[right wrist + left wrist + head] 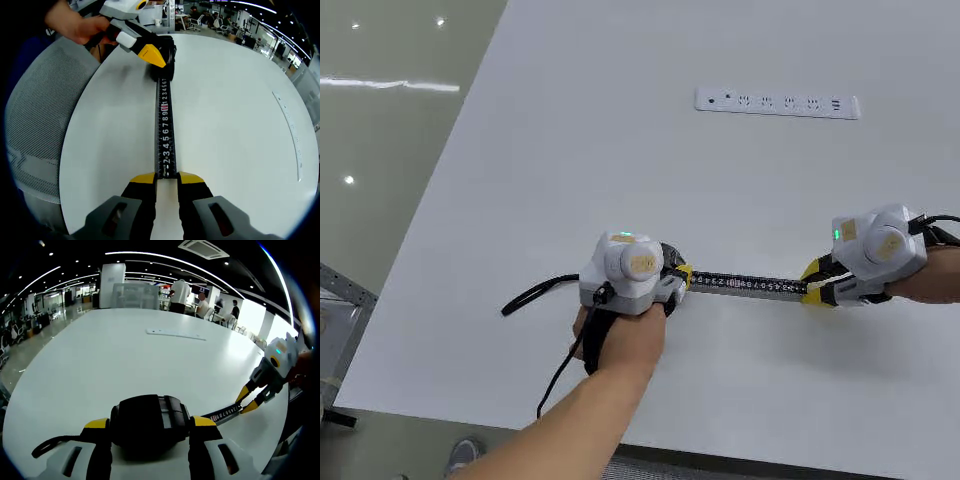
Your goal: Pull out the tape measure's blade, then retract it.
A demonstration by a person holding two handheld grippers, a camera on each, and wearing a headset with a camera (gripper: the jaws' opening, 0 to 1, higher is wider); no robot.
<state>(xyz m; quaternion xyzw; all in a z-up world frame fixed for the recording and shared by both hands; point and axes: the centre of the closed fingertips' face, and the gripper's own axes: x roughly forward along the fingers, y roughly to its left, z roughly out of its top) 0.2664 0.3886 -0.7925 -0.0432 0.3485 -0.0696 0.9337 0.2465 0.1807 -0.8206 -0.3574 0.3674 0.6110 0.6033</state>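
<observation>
Carrying everything is a broad white tabletop (620,150). The work sits close to its near edge, and the left edge runs off at a slant in the head view.

The left claw (675,280) rests on the surface by that near edge. Its yellow-tipped jaws are clamped on either side of the black tape measure (149,425), which lies on the tabletop between them. The right claw (815,283) sits further along the same edge, well apart from the left one. Its jaws are pinched together on the free end of the blade (745,285); in the right gripper view the yellow tips (166,177) close on the strip just below the lowest numbers.

A white power strip (777,102) lies flat toward the far edge, well apart from both claws.

The blade is drawn out of the tape measure and runs straight between the two claws, roughly parallel to the near edge, printed face up, low over the surface. A black strap (535,292) trails from the tape measure toward the left edge, lying loose on the tabletop.
</observation>
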